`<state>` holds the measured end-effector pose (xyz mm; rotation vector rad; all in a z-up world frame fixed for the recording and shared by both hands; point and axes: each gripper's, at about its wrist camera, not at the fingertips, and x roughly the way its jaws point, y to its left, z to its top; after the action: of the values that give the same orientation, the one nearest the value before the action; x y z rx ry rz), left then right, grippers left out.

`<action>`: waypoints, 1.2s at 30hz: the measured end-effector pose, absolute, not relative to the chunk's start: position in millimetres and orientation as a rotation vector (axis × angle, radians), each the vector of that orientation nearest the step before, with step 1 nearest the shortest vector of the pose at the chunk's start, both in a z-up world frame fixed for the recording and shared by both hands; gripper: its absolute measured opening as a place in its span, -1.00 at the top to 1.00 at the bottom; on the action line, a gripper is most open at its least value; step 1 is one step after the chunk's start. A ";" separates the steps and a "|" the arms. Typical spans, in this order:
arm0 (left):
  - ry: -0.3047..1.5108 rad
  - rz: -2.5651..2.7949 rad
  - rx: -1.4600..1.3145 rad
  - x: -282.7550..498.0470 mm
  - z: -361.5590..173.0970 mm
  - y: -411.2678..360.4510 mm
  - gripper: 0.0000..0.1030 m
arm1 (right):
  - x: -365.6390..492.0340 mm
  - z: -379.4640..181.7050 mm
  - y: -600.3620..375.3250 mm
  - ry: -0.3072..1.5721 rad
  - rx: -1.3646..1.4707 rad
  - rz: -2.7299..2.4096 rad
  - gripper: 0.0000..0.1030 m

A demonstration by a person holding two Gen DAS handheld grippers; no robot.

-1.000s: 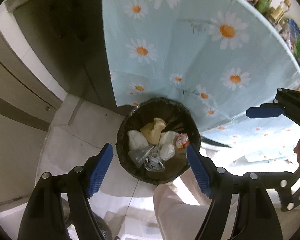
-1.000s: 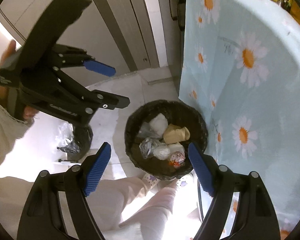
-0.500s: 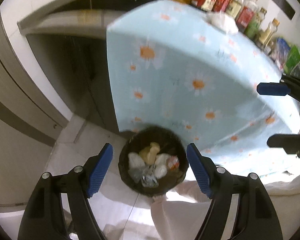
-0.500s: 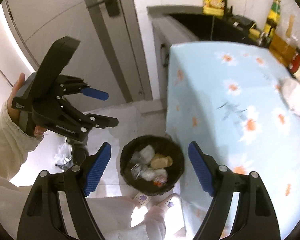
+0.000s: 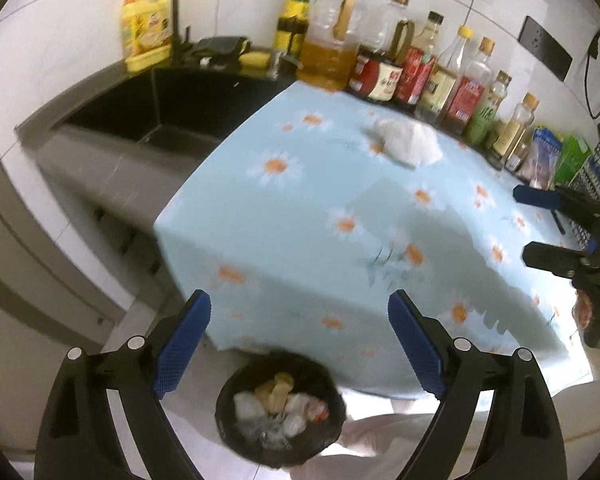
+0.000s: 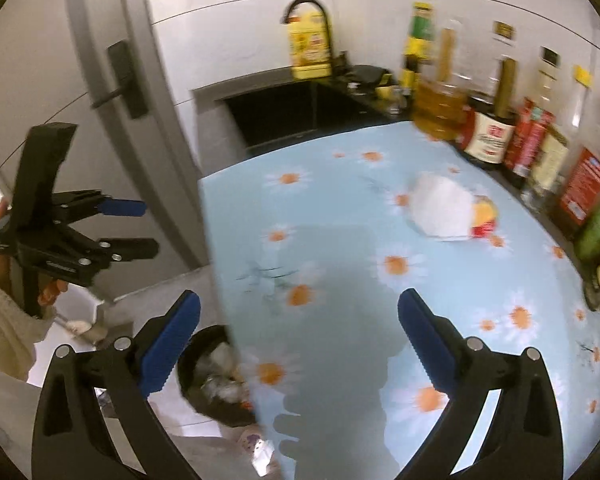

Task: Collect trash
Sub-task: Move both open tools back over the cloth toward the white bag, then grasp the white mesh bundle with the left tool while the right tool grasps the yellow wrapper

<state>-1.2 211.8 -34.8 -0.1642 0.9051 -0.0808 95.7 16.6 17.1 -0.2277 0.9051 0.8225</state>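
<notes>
A black bin (image 5: pixel 280 416) lined with a bag holds several crumpled wrappers and stands on the floor at the table's near-left corner; it also shows in the right wrist view (image 6: pixel 216 376), partly hidden by the table edge. A crumpled white wrapper (image 5: pixel 406 142) lies far back on the daisy tablecloth (image 5: pixel 308 216); in the right wrist view the wrapper (image 6: pixel 444 210) has a red and yellow end. My left gripper (image 5: pixel 299 344) is open and empty above the bin; it also shows in the right wrist view (image 6: pixel 134 226). My right gripper (image 6: pixel 299 344) is open and empty over the table's near edge; it also shows in the left wrist view (image 5: pixel 540 228).
A row of sauce and oil bottles (image 5: pixel 420 68) lines the back wall behind the table. A black sink (image 5: pixel 172 100) with a faucet and a yellow detergent bottle (image 5: pixel 146 36) sits to the left. A grey door with a handle (image 6: pixel 124 80) is at far left.
Both grippers have risen and tilted up from looking down into the bin to facing the tabletop. The bin has dropped to the bottom of both views. Both stay open and empty.
</notes>
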 end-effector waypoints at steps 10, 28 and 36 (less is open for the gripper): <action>0.877 -0.150 -0.104 74.7 -16.2 160.0 -0.82 | 170.5 5.2 -39.0 0.871 -0.217 0.643 -0.91; 0.972 -0.228 -0.139 181.8 -48.6 101.8 -0.82 | 286.5 -32.6 -81.8 0.943 -0.189 0.599 -0.91; 0.999 -0.255 -0.179 224.4 -54.4 83.2 -0.82 | 300.3 -49.4 -94.7 0.965 -0.201 0.614 -0.91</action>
<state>224.4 83.2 -54.4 -0.1793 0.9989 -0.2549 300.3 -94.7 -49.4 -0.2010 0.9650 0.6138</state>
